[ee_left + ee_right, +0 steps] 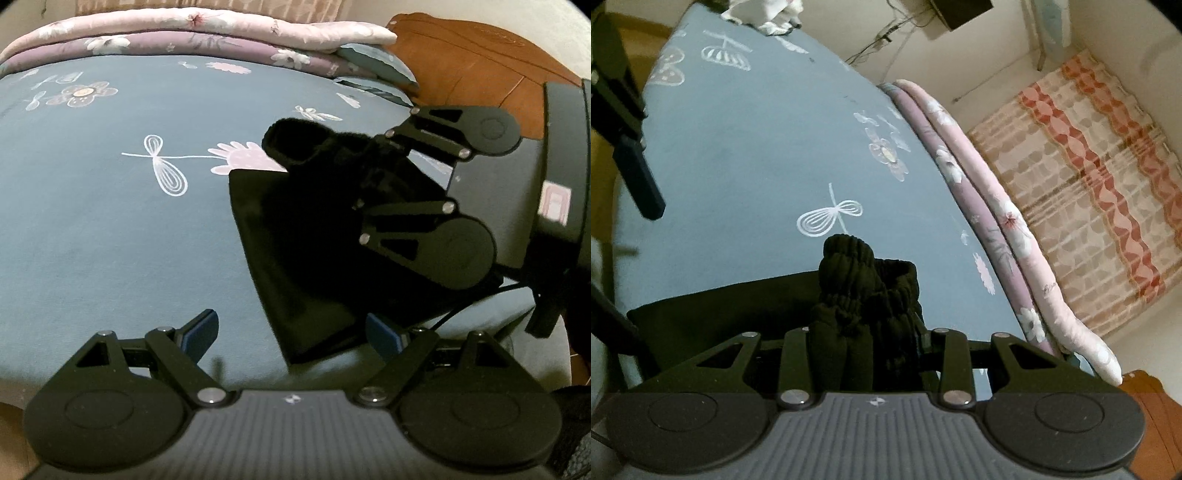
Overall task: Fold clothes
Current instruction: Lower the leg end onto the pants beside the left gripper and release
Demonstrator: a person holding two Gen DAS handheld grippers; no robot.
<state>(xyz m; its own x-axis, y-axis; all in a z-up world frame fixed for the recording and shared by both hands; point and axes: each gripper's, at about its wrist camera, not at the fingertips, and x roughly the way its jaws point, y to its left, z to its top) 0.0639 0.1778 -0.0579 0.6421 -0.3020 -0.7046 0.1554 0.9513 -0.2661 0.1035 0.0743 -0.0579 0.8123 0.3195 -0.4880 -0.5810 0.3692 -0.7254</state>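
Note:
A black garment (299, 258) lies partly folded on the blue-grey bed sheet (110, 229). My right gripper (866, 332) is shut on the garment's bunched ribbed waistband (860, 280) and holds it lifted above the flat part (713, 314). In the left wrist view the right gripper (364, 173) comes in from the right, pinching that same bunched end (295, 142). My left gripper (291, 334) is open and empty, low over the sheet at the garment's near corner. Its blue finger pad (639, 177) shows at the left edge of the right wrist view.
Folded pink and purple floral quilts (207, 35) lie along the far side of the bed, also visible in the right wrist view (993, 206). A brown wooden headboard (476, 59) stands at the right. A patterned curtain (1082, 177) and cables (886, 37) line the wall.

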